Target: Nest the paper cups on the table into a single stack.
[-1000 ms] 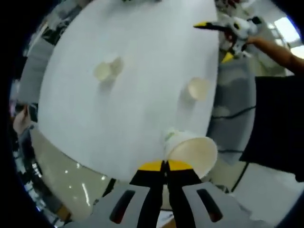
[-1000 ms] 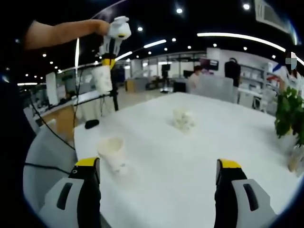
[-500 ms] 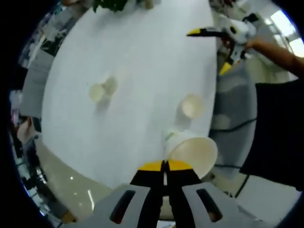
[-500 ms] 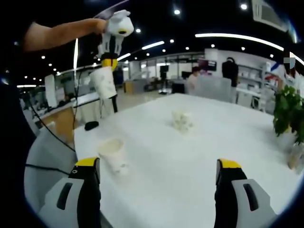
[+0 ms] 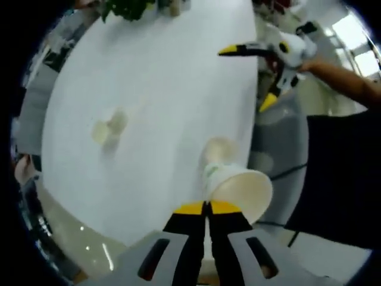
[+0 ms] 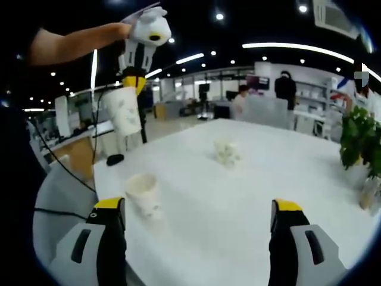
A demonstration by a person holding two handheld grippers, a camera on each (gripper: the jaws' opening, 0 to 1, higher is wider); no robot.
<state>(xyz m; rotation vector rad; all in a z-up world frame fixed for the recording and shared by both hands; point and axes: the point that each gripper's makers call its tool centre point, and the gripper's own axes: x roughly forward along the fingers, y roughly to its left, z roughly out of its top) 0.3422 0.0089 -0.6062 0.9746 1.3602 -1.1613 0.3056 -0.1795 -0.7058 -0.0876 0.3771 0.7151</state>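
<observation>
My left gripper [image 5: 206,205] is shut on the rim of a white paper cup [image 5: 239,188] with a green print, held in the air. Just past it, a second paper cup [image 5: 215,149] stands upright near the table's edge. Farther off on the white table [image 5: 166,71], another paper cup [image 5: 107,128] appears to lie on its side. In the right gripper view, the left gripper [image 6: 136,74] hangs at upper left with the held cup [image 6: 123,112] above and left of the upright cup [image 6: 143,192]; the far cup [image 6: 227,152] sits mid-table. My right gripper [image 6: 197,208] is open above the table with nothing between its jaws.
A potted plant [image 6: 357,140] stands at the table's right edge, also seen as a plant [image 5: 128,7] at the far end. A grey chair [image 5: 271,143] sits beside the table's near edge. A person's arm [image 6: 77,42] holds the left gripper. Office desks fill the background.
The left gripper has carried the held cup closer over the upright cup. In the right gripper view the held cup is larger and nearer. The right gripper has stayed open and nearly still.
</observation>
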